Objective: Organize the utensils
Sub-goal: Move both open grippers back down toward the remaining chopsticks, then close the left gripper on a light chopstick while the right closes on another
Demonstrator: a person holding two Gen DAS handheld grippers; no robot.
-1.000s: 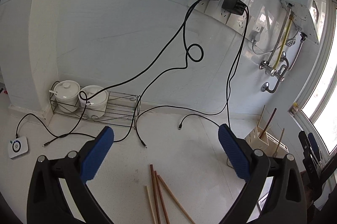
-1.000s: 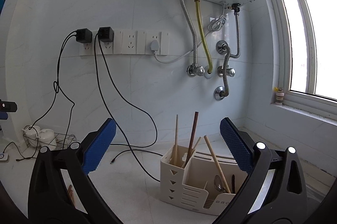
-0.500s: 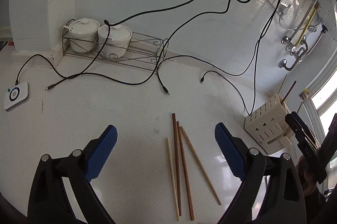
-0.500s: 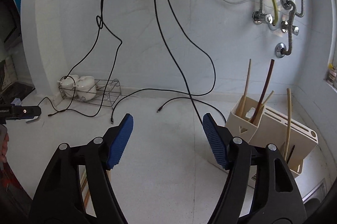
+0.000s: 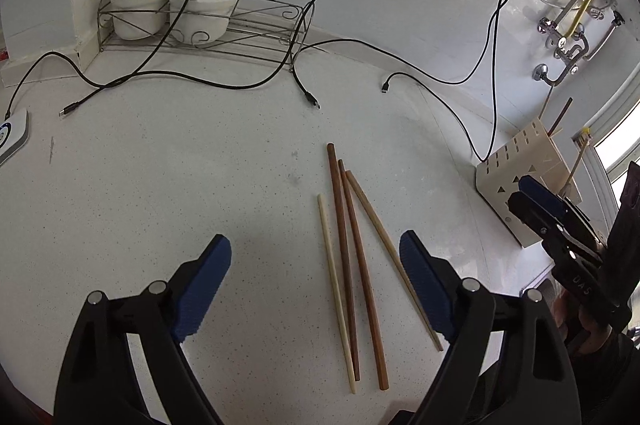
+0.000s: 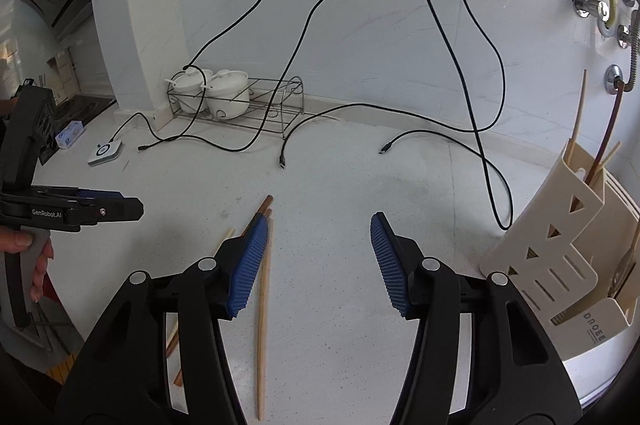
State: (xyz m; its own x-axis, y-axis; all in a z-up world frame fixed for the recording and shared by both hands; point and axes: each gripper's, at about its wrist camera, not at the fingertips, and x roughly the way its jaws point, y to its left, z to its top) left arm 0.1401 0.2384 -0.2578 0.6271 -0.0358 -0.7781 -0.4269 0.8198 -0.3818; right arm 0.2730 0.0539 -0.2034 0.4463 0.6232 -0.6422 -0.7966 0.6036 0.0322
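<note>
the four loose wooden chopsticks [image 5: 352, 265] are lying flat on the white speckled desk [image 5: 180, 177], long axes pointing away, inside the left claw [image 5: 316, 277], whose jaws are closing on nothing, while the right claw [image 6: 318, 261] is narrowing beside them, empty.

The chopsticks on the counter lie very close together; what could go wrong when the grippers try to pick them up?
1. The four chopsticks touch or nearly touch, so the left gripper, whose jaws are closing with nothing gripped, may grab several.
2. Both grippers aim at one bundle; the right gripper, jaws closing too, might collide with the left.
</note>
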